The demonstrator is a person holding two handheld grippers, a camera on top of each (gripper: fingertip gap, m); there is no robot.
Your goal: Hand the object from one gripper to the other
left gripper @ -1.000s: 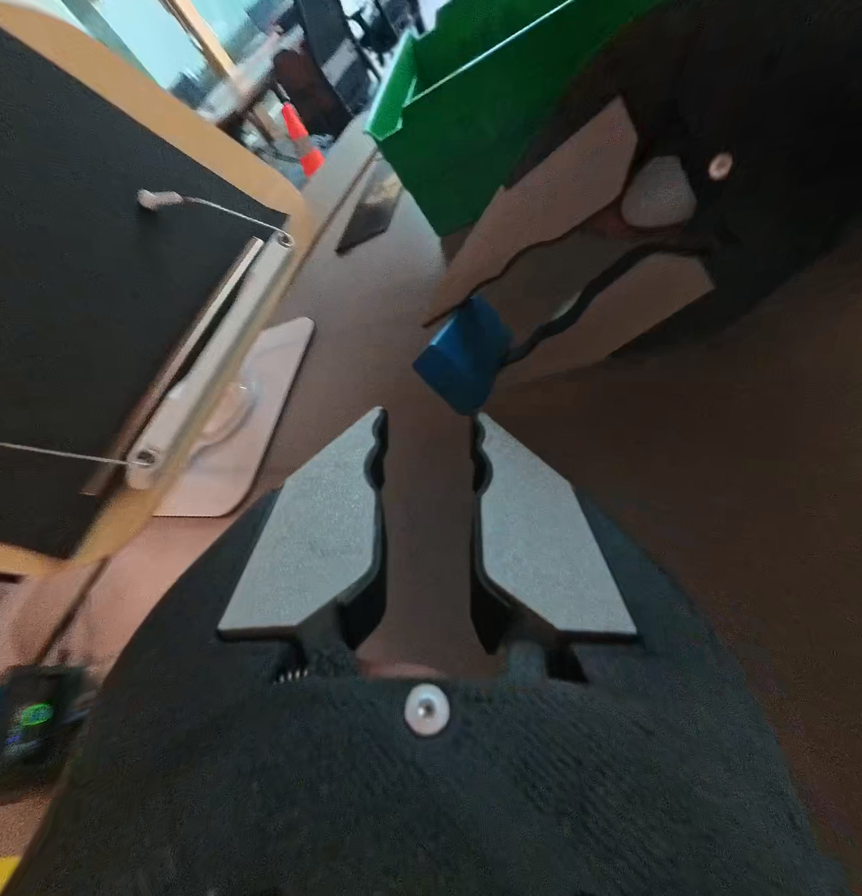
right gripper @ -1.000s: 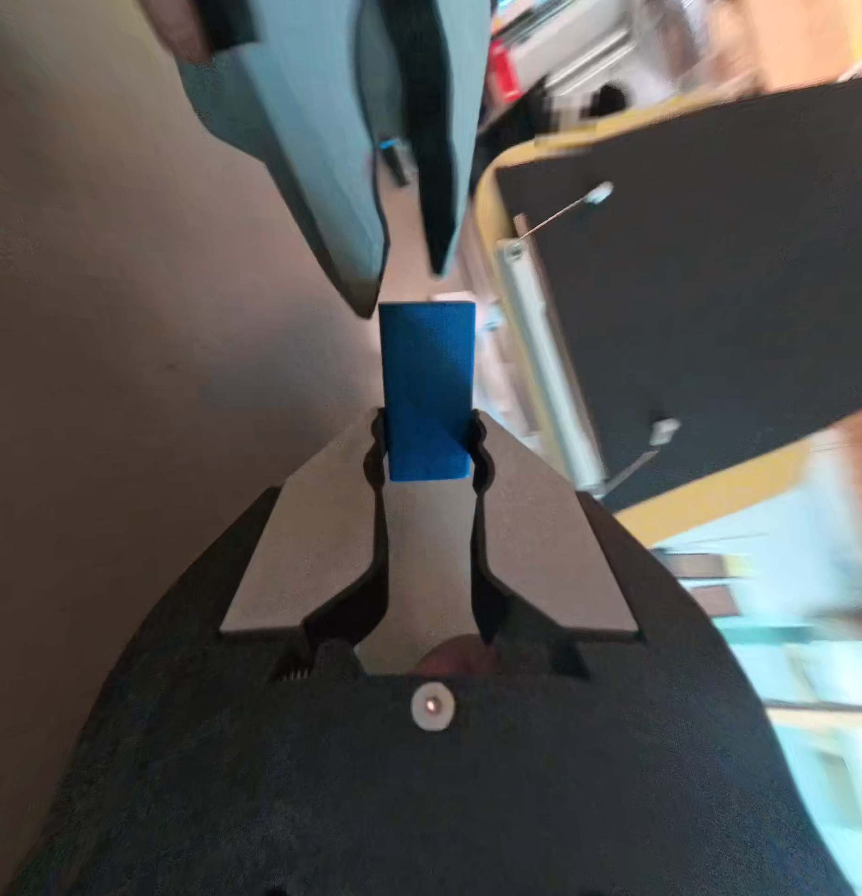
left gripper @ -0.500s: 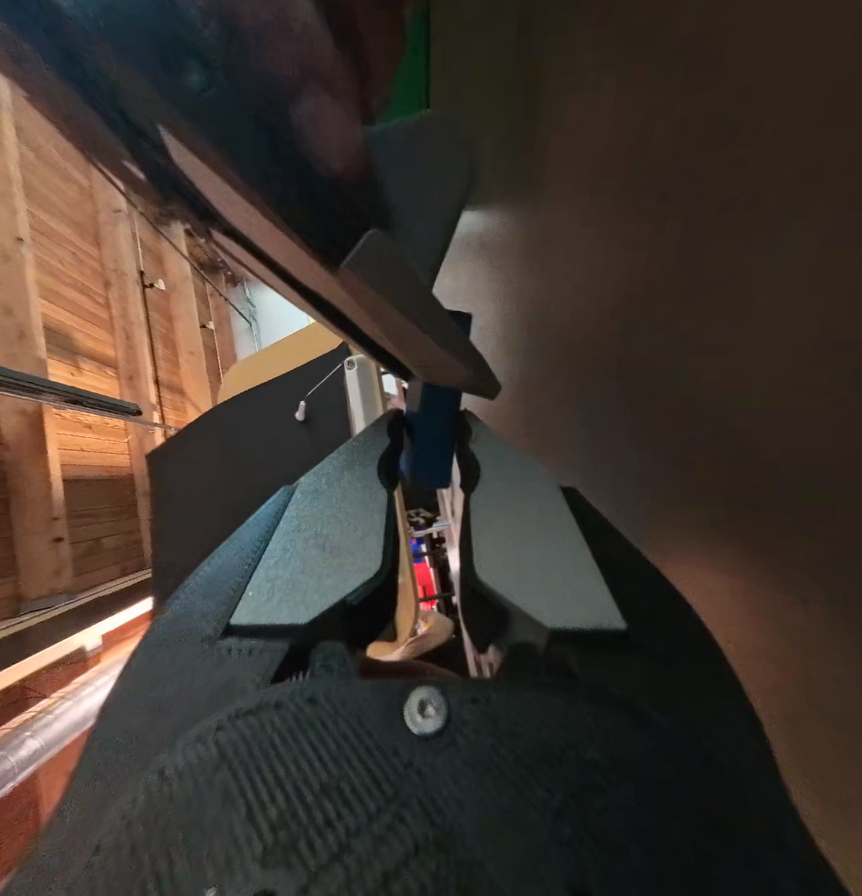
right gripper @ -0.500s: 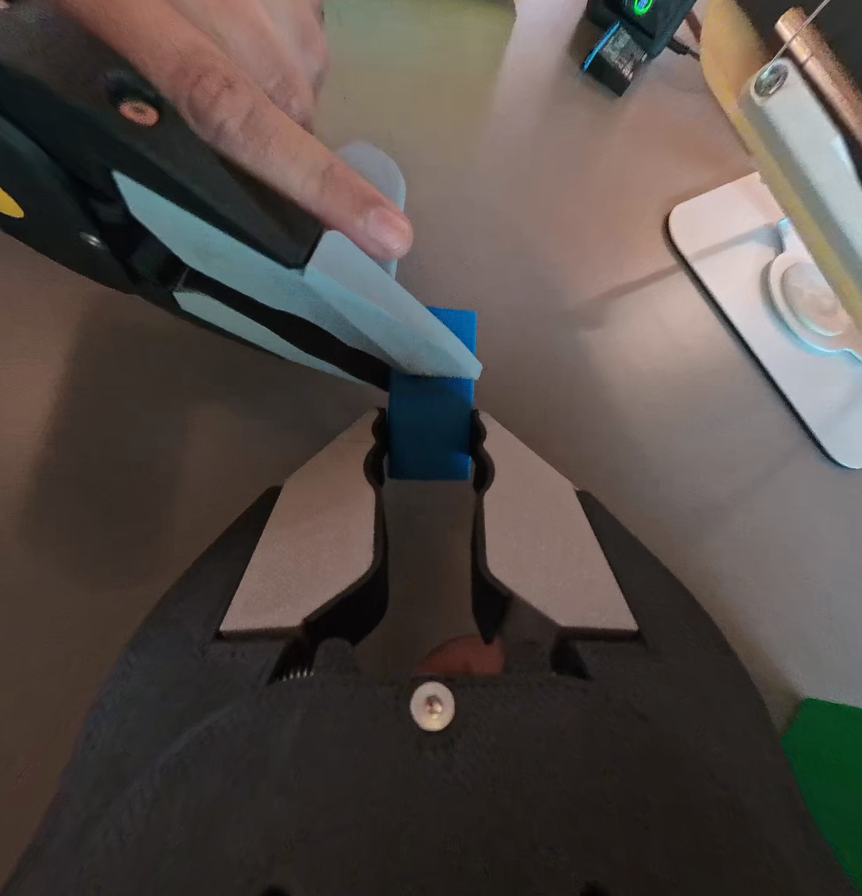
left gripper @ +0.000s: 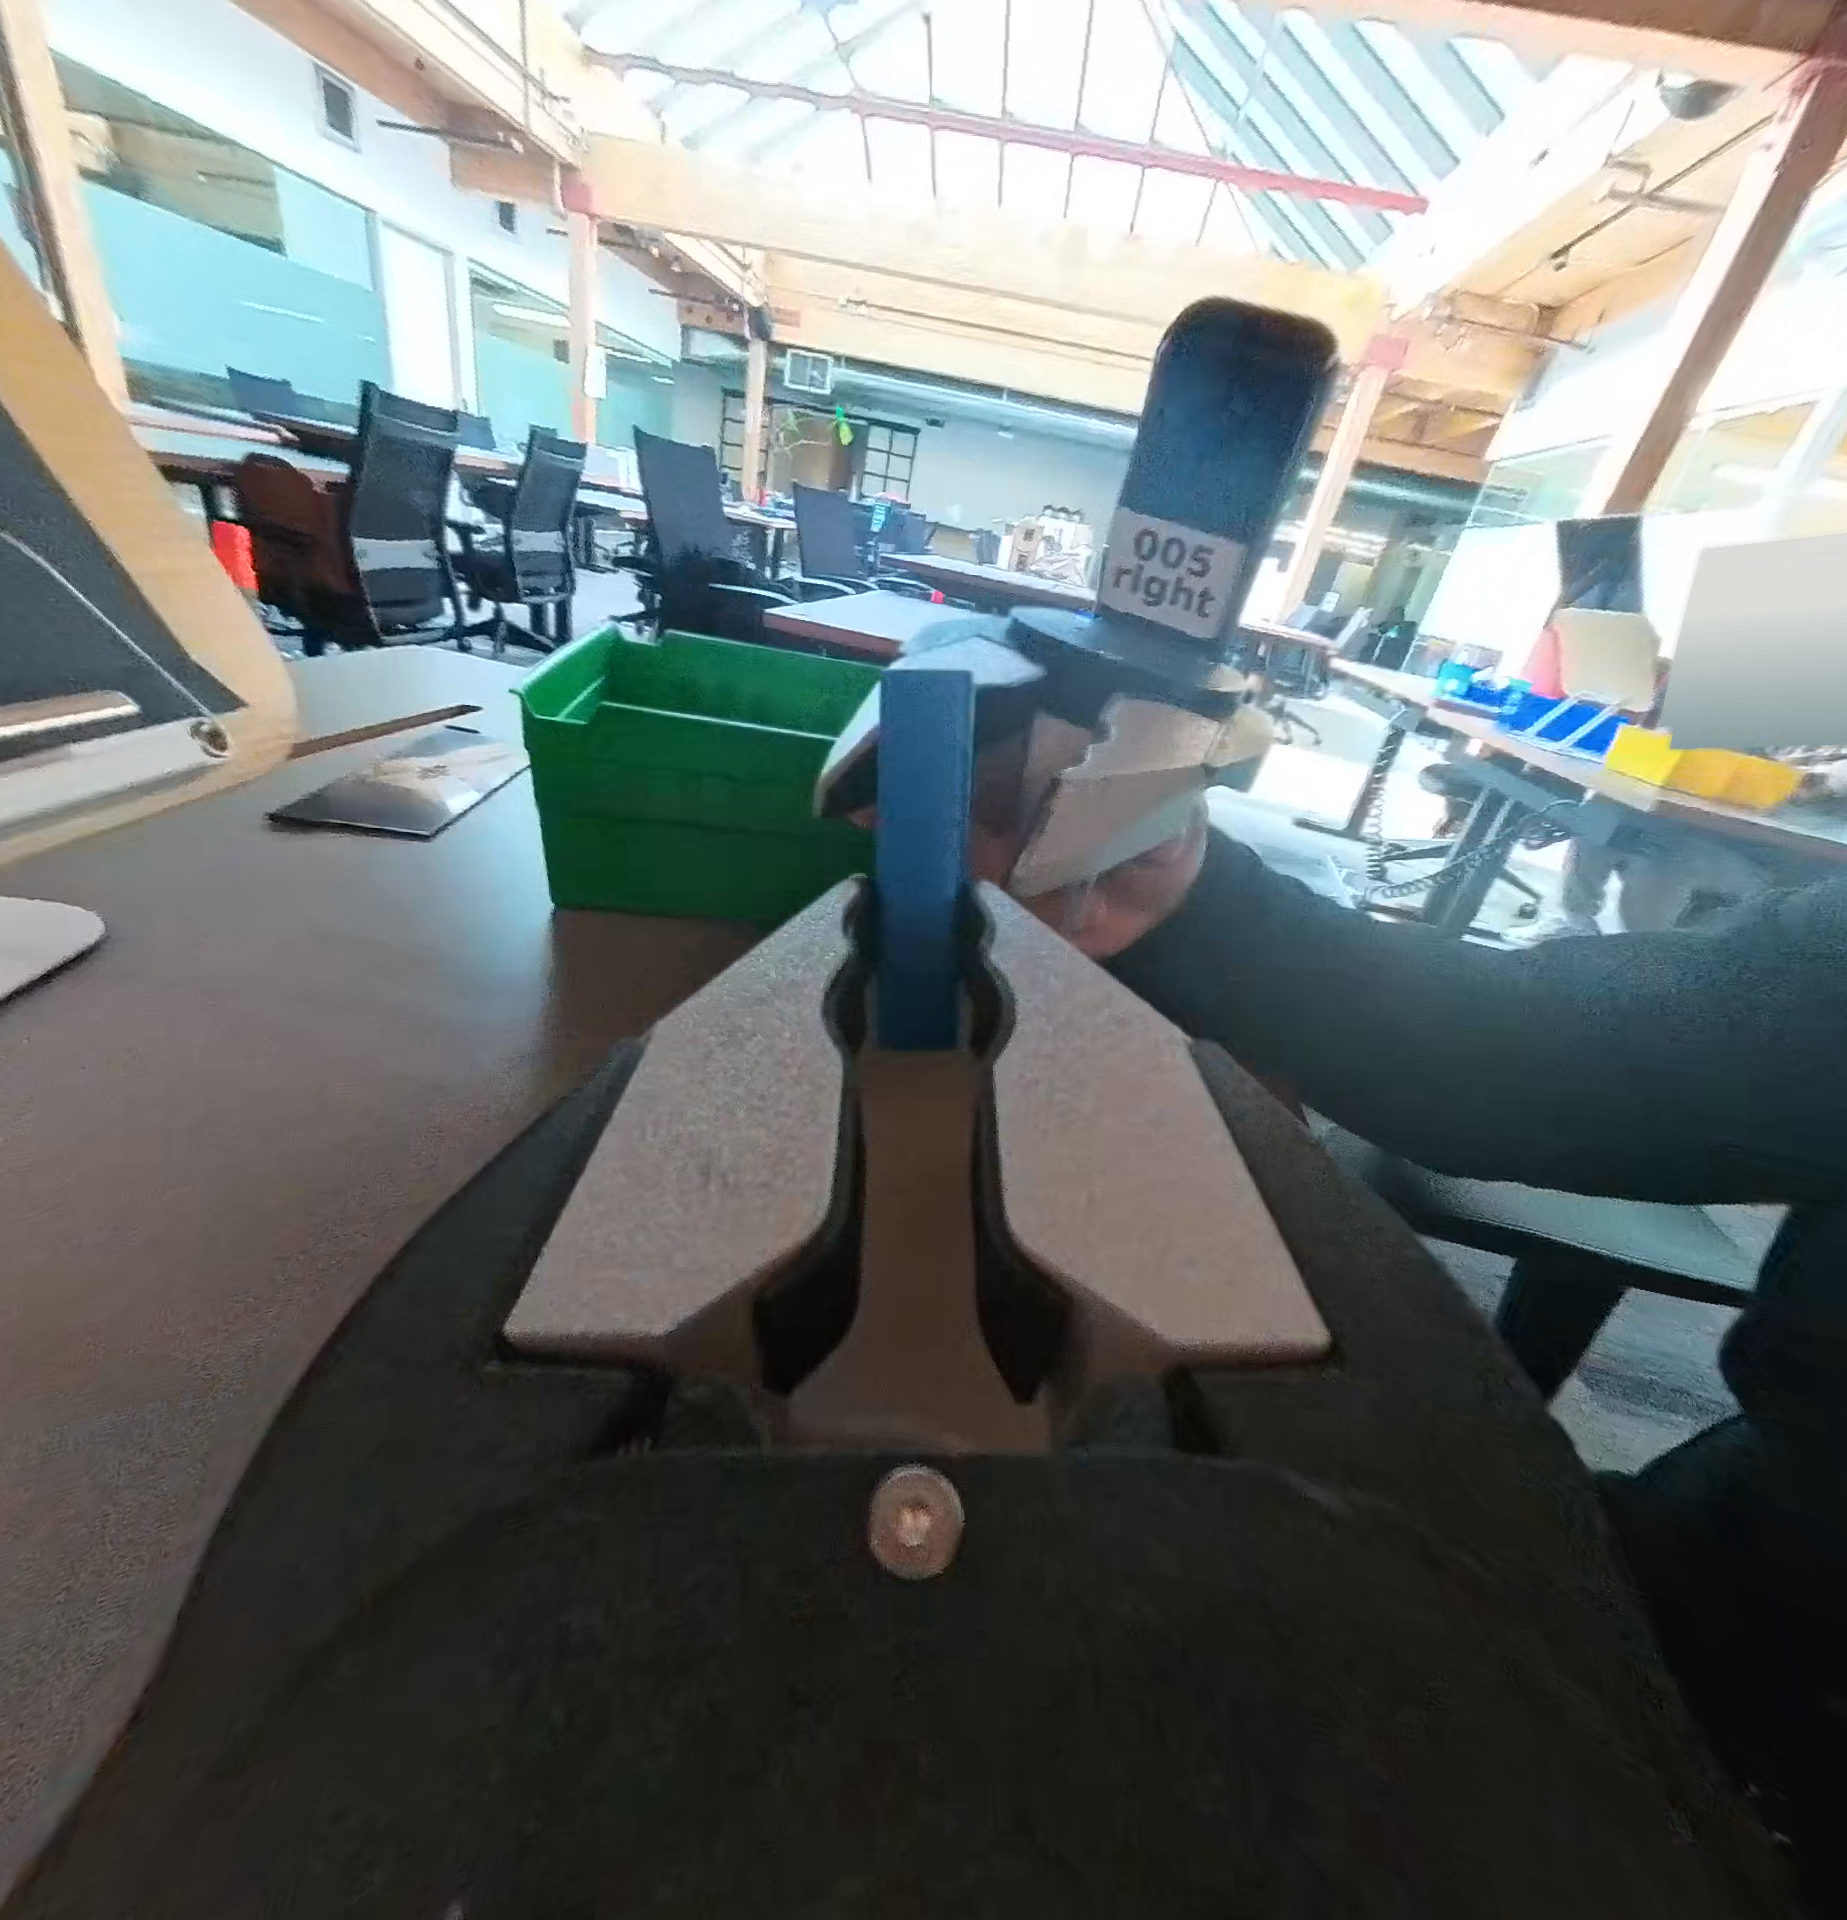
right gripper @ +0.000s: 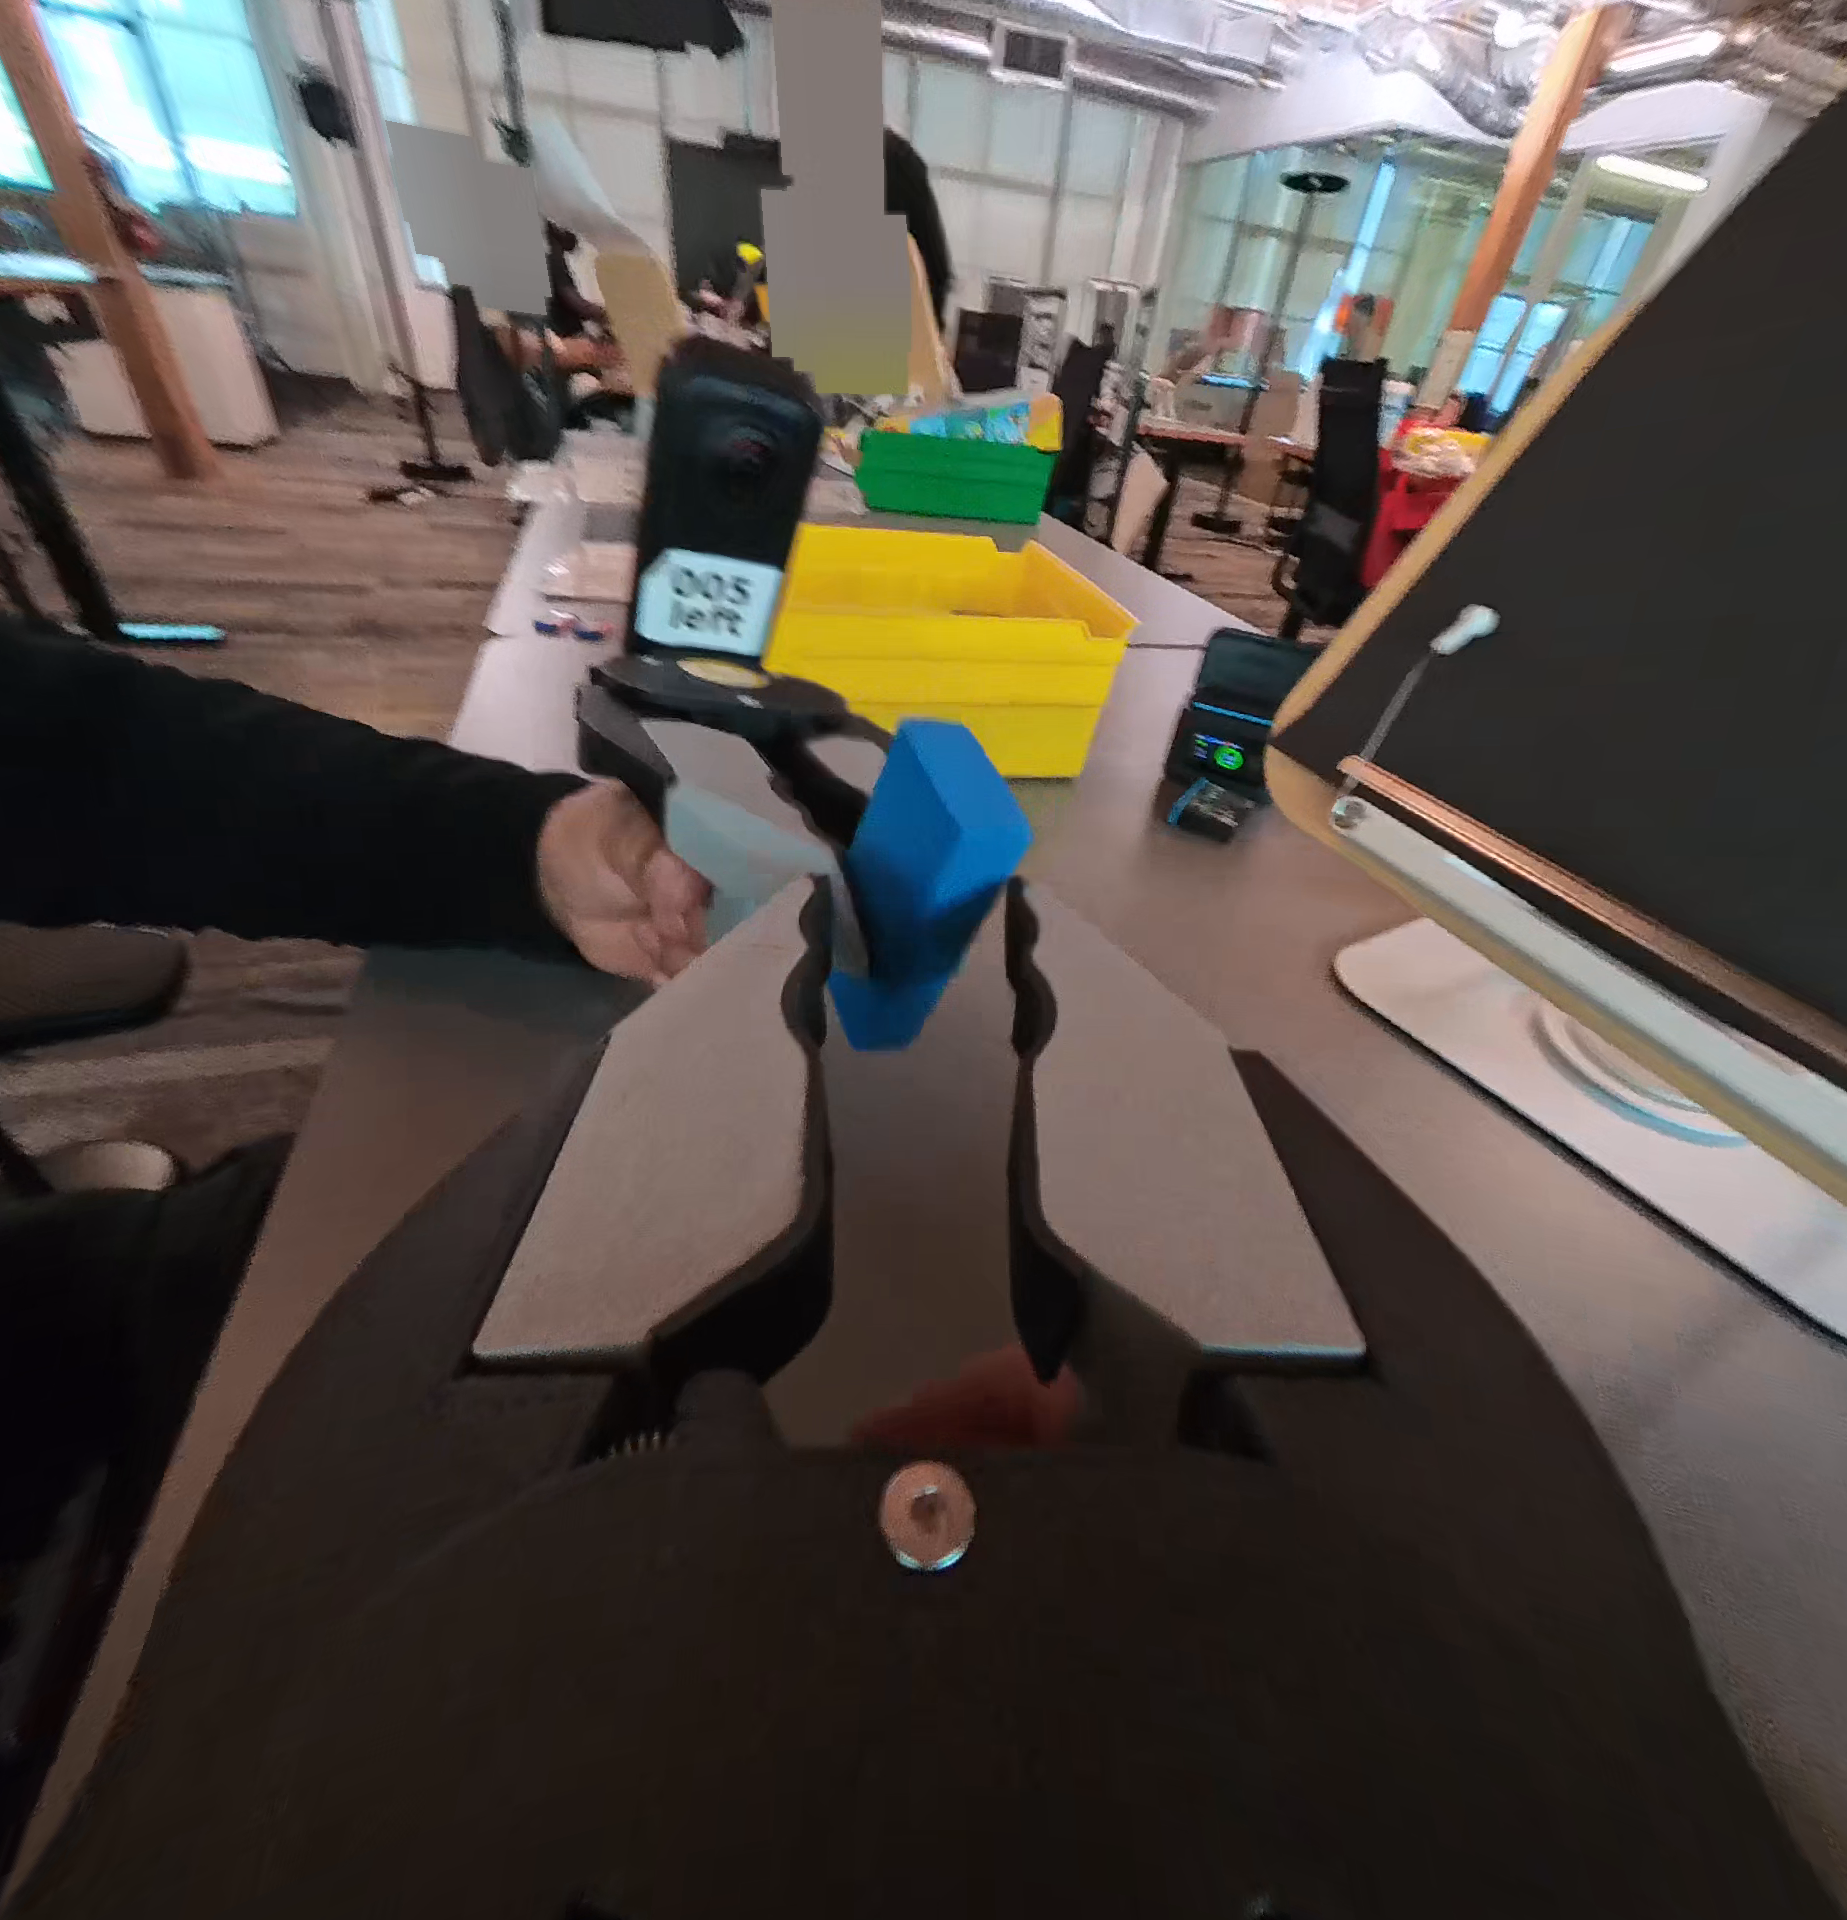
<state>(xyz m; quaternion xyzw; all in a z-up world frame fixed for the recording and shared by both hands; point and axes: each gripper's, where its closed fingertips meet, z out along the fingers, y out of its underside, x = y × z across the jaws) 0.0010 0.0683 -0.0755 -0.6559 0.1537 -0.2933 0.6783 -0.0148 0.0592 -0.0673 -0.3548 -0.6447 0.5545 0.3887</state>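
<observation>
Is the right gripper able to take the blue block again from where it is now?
Probably yes. The blue block sits between the open right gripper fingers, with a gap on each side. The left gripper is shut on its other end, leaving this end free.

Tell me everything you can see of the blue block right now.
The blue block is a plain matte slab, solid blue, with flat faces and square edges; it looks like foam or plastic. It stands upright, its lower end clamped between the fingertips of the left gripper, its upper part free. In the right wrist view it sits between the fingers of the right gripper, whose jaws stand open with a gap at the right finger. It is held above the table.
</observation>
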